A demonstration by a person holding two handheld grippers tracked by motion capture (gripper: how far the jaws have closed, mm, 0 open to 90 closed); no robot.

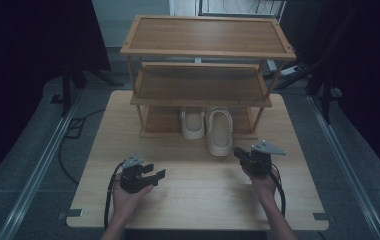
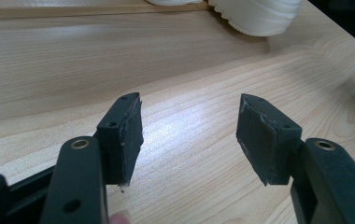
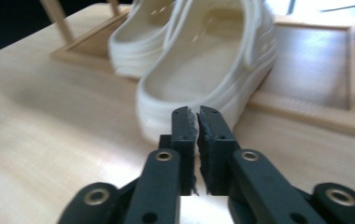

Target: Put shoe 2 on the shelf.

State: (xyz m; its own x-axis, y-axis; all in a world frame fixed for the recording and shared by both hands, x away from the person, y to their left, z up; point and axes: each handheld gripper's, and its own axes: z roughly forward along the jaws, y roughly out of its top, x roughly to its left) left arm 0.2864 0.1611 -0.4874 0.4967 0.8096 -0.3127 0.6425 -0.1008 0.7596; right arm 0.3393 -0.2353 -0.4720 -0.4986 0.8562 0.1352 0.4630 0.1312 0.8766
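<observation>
The right gripper (image 3: 198, 114), jaws pressed together and empty, points at the heel of the nearer cream rubber clog (image 3: 208, 65), which juts from the three-tier wooden rack (image 1: 205, 50). The left gripper (image 2: 189, 135) hovers spread over the pale wooden table (image 2: 49, 70). This looks like an approach; the right jaws must part before they can take the heel.

Dim room; grey floor (image 1: 23, 150), black drapes (image 1: 28, 45) both sides, metal rails (image 1: 38, 170).

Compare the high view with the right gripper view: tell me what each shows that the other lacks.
High view alone: the whole three-tier rack with its upper shelves, the open left gripper, and both hands. Right gripper view alone: a close look at the right gripper with its jaws shut on nothing, and into the nearer shoe. Both share the two white shoes, the rack's base and the wooden table.
</observation>
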